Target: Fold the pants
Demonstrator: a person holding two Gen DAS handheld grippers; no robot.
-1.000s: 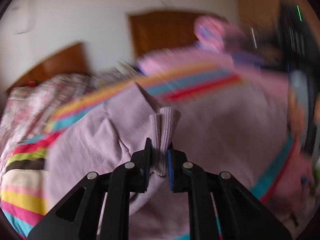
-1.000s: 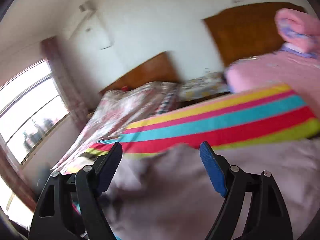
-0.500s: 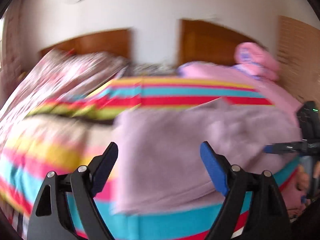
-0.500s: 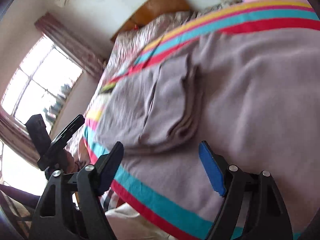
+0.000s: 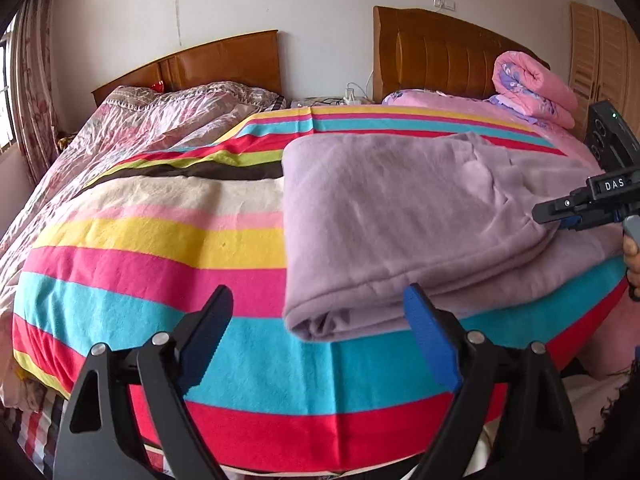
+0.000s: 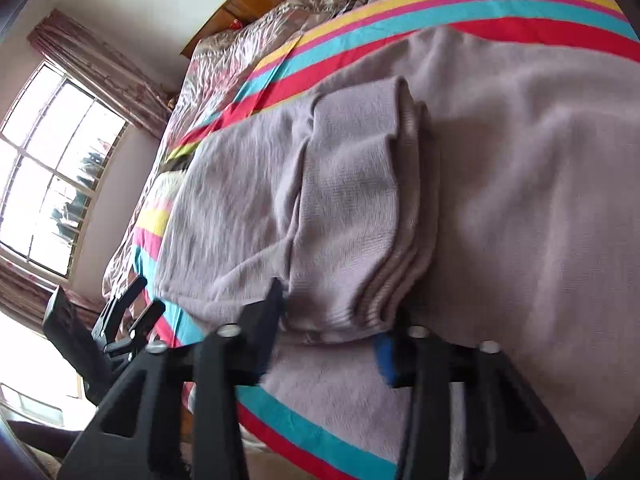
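Observation:
Lilac pants (image 5: 400,216) lie folded on the striped blanket (image 5: 160,240). Their ribbed cuffs (image 6: 360,216) are stacked on top near the right side. My left gripper (image 5: 316,300) hovers by the near folded corner, its jaws wide and still opening. Nothing is held between them. My right gripper (image 6: 330,328) is closing, and the cuff ends sit between its pads and are pressed by them. The left wrist view shows the right gripper (image 5: 556,218) side-on at the pants' right edge. In the right wrist view, the left gripper (image 6: 120,320) shows low at the far left.
A second bed with a crinkled floral cover (image 5: 140,128) lies to the left. A rolled pink quilt (image 5: 528,88) rests against the headboard (image 5: 440,52). There is a window with curtains (image 6: 48,176) on the left, and the bed's near edge drops off below the grippers.
My left gripper let go of the cuff, opened wide and swung to the near fold corner. My right gripper dropped onto the stacked cuffs and narrowed around them.

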